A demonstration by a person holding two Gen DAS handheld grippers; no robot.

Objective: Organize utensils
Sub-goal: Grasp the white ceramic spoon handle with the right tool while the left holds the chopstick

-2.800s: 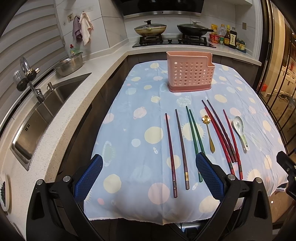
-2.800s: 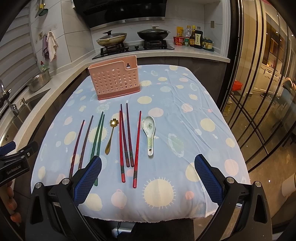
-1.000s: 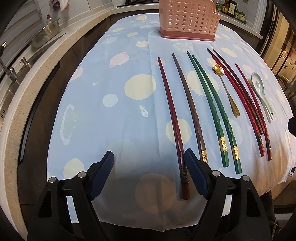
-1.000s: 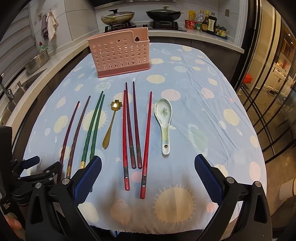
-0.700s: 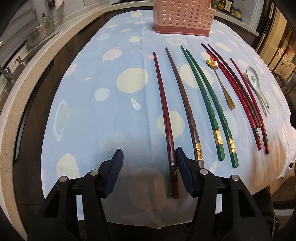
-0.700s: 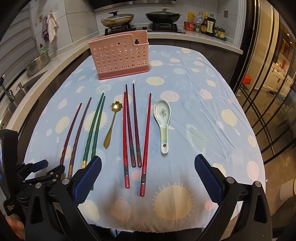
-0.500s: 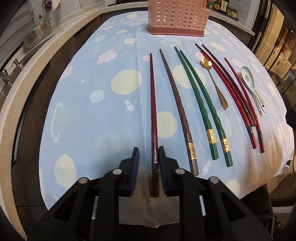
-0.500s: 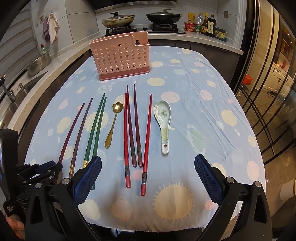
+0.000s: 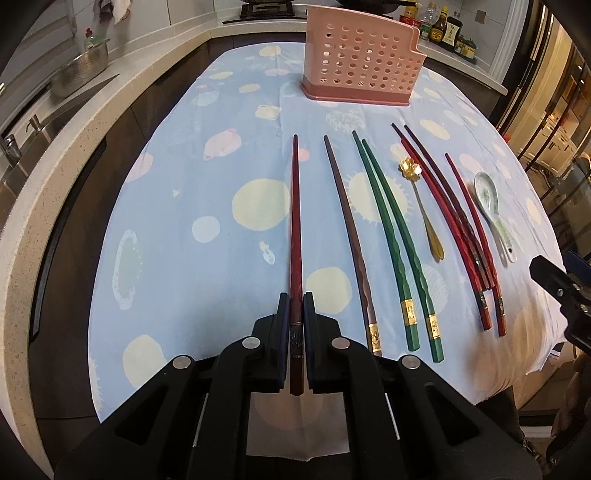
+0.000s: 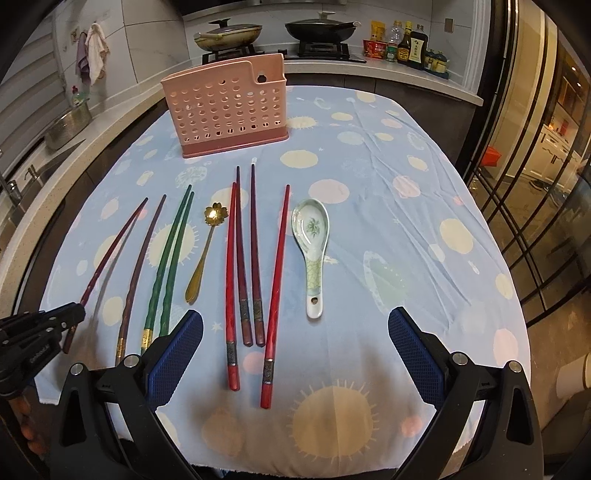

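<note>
My left gripper (image 9: 294,306) is shut on the thick end of a dark red chopstick (image 9: 295,221), the leftmost utensil, whose tip looks lifted off the cloth in the right wrist view (image 10: 110,247). Its brown partner (image 9: 347,229), two green chopsticks (image 9: 388,229), a gold flower spoon (image 9: 424,218), several red and dark chopsticks (image 10: 255,258) and a ceramic spoon (image 10: 312,240) lie in a row on the blue spotted tablecloth (image 9: 184,206). A pink perforated utensil holder (image 10: 225,107) stands upright at the far side. My right gripper (image 10: 295,343) is open and empty above the near edge.
A counter with a sink (image 9: 33,136) and a metal bowl (image 9: 79,70) runs along the left. A stove with pans (image 10: 273,33) and sauce bottles (image 10: 406,46) stand behind the table. Glass doors (image 10: 546,155) are on the right.
My left gripper came down to the cloth and closed on the dark red chopstick, then raised its end. My right gripper stayed open, moving a little closer over the table.
</note>
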